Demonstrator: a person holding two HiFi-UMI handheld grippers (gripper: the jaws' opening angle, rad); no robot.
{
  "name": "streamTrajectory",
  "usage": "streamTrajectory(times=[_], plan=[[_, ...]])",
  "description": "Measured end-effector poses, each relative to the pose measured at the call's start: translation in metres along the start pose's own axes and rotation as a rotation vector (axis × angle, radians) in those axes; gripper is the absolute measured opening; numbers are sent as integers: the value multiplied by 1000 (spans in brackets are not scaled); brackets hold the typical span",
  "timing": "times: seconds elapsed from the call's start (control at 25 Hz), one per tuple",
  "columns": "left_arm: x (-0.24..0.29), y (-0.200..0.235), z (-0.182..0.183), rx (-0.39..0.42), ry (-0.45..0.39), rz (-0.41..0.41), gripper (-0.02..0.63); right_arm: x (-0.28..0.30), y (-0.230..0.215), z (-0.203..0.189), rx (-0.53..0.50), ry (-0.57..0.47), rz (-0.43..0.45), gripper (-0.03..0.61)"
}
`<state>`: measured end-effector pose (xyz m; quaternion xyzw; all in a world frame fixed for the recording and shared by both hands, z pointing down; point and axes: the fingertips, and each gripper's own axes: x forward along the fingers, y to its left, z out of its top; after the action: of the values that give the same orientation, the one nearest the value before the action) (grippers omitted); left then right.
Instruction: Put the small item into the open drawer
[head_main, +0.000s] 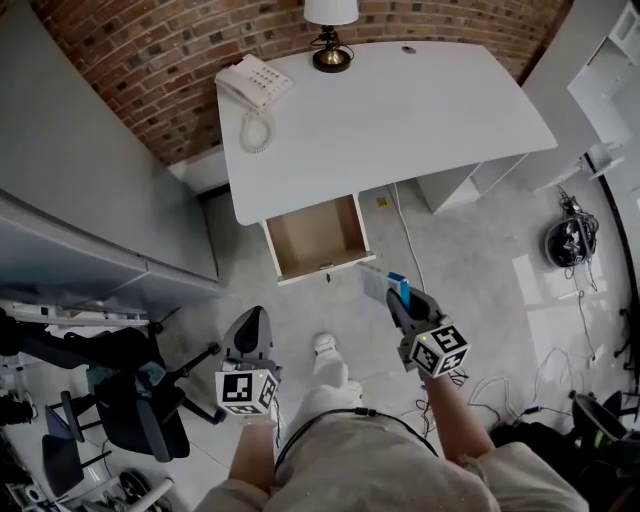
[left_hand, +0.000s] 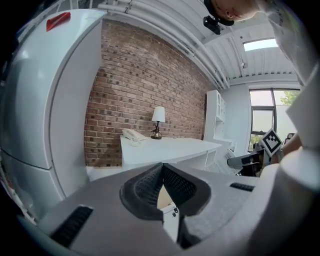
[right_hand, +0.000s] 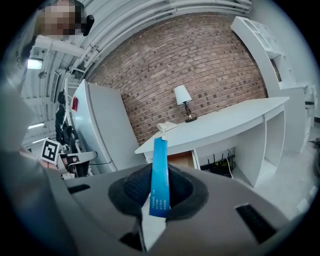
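Note:
A small flat blue and white packet (right_hand: 160, 175) stands upright between the pads of my right gripper (right_hand: 159, 197), which is shut on it. In the head view that gripper (head_main: 397, 302) hovers above the floor just right of the open drawer (head_main: 316, 236), with the packet (head_main: 398, 287) sticking out toward the desk. The drawer is pulled out from under the white desk (head_main: 400, 110), and its brown inside looks bare. My left gripper (head_main: 250, 325) hangs lower left of the drawer, its jaws shut (left_hand: 162, 167) on nothing.
A white telephone (head_main: 253, 82) and a table lamp (head_main: 331, 40) stand on the desk. A grey cabinet (head_main: 70, 180) lines the left side, with a black office chair (head_main: 130, 400) below it. Cables (head_main: 560, 390) lie on the floor at right, near white shelving (head_main: 610, 70).

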<state>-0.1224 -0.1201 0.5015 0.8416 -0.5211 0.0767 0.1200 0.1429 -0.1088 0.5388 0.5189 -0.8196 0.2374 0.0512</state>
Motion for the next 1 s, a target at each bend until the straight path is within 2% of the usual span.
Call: streamTrajectory(times=[0.28, 0.48, 0.76, 1.0], plan=[[48, 14, -1, 4, 30, -21, 5, 29, -27, 5, 9, 35, -45, 64], [72, 20, -16, 1, 66, -51, 5, 49, -42, 2, 25, 44, -79, 64], [110, 21, -42, -13, 106, -74, 5, 96, -63, -13, 40, 80, -68, 66], [134, 17, -60, -50, 110, -58, 5, 129, -88, -26, 70, 111, -78, 66]])
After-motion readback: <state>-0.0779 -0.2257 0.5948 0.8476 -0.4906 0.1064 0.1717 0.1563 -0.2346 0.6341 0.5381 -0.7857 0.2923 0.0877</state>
